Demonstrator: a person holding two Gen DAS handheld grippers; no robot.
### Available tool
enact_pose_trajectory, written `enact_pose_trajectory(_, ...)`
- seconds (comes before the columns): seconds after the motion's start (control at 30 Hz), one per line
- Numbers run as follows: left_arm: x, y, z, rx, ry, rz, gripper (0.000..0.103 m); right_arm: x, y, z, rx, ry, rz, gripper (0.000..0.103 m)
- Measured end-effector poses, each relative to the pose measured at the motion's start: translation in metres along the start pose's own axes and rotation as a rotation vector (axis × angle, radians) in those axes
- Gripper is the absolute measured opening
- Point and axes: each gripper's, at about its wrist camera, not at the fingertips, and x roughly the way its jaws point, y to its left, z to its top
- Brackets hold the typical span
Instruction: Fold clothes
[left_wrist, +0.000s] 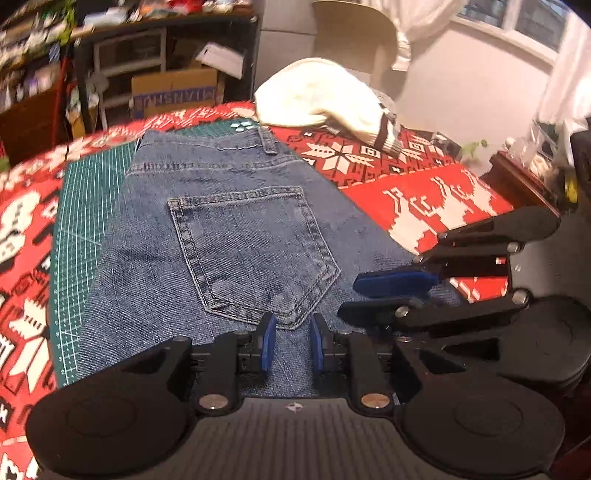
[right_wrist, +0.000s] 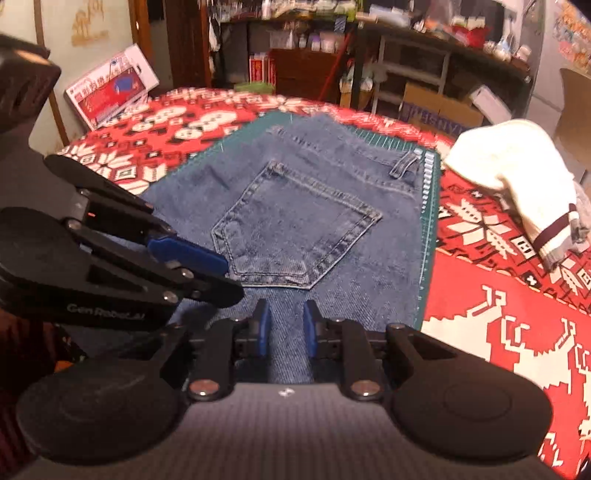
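Observation:
Blue jeans (left_wrist: 229, 229) lie folded flat on a green cutting mat (left_wrist: 88, 192), back pocket (left_wrist: 255, 254) up; they also show in the right wrist view (right_wrist: 314, 229). My left gripper (left_wrist: 293, 343) hovers just above the denim below the pocket, jaws open a little, holding nothing. My right gripper (right_wrist: 284, 328) is beside it over the same near edge, also slightly open and empty. Each gripper shows in the other's view: the right one (left_wrist: 391, 295), the left one (right_wrist: 207, 273).
A cream garment with striped cuff (left_wrist: 332, 99) lies on the red patterned tablecloth (left_wrist: 424, 192) beyond the jeans, also in the right wrist view (right_wrist: 517, 173). Cluttered shelves and cardboard boxes (left_wrist: 173, 88) stand behind the table. A boxed item (right_wrist: 110, 85) leans at the far left.

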Motion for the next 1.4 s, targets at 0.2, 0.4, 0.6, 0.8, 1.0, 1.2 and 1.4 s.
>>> enact_pose_trajectory(0.2,-0.010,-0.005,-0.011,0.043,0.014,0.036,0.024,-0.018,-0.012,-0.017,0.015,0.012,-0.004,0.021)
enact_pose_trajectory(0.4,-0.021,-0.003,-0.019,0.039,0.021,0.065,0.025,-0.035,-0.022,-0.031,0.050,0.034,-0.001,0.021)
enact_pose_trajectory(0.6,-0.043,0.009,-0.013,-0.021,-0.011,0.085,0.026,-0.050,-0.035,-0.021,0.160,0.004,0.010,0.023)
enact_pose_trajectory(0.8,-0.033,0.030,-0.012,-0.107,0.031,0.116,0.031,-0.027,-0.026,-0.006,0.135,0.012,0.005,0.023)
enact_pose_trajectory(1.0,-0.037,0.038,-0.030,-0.106,0.046,0.134,0.032,-0.028,-0.022,-0.022,0.062,0.023,-0.039,0.023)
enact_pose_trajectory(1.2,-0.044,0.036,-0.030,-0.084,0.068,0.159,0.031,-0.040,-0.044,-0.030,0.195,0.040,0.004,0.024)
enact_pose_trajectory(1.4,-0.058,0.036,-0.002,-0.073,-0.034,0.147,0.019,-0.042,-0.042,-0.001,0.187,-0.015,0.026,0.024)
